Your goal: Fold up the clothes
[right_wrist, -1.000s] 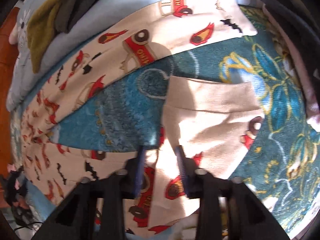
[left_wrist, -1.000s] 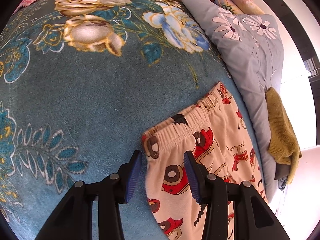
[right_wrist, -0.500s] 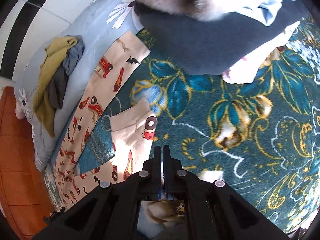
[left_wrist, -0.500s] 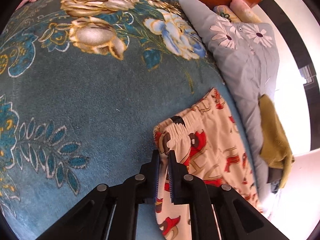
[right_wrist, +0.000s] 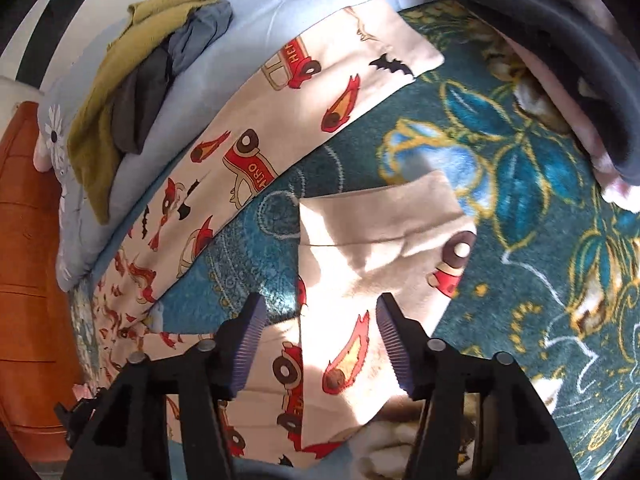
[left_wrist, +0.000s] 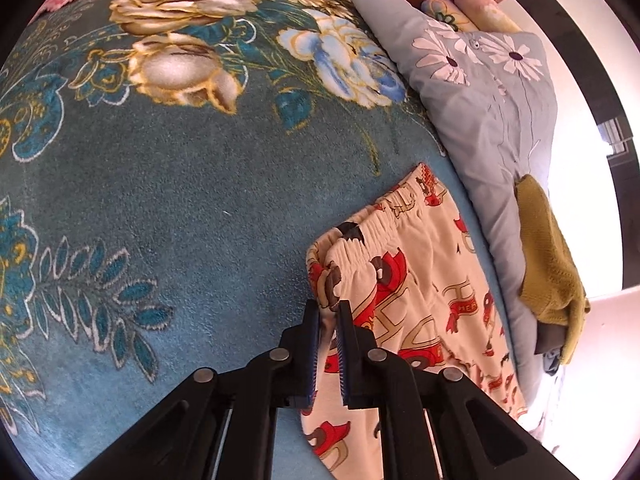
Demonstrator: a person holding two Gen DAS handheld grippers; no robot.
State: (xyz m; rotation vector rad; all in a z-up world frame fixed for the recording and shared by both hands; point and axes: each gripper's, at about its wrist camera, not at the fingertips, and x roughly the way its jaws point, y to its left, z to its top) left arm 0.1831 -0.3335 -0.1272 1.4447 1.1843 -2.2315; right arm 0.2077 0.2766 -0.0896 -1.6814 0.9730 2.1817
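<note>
L gripper (left_wrist: 329,312) pinches the waistband corner of the pants (left_wrist: 404,300), fingers nearly together w/ cloth between; pants lie flat on the blanket (left_wrist: 180,208), beside the pillow (left_wrist: 492,120); R gripper (right_wrist: 318,312) is spread wide over one pant leg, its cuff end folded back; other leg runs toward the clothes pile (right_wrist: 136,80).

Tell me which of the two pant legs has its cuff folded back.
The leg under the right gripper has its cuff folded back, plain side up; the far leg lies flat along the grey quilt.
</note>
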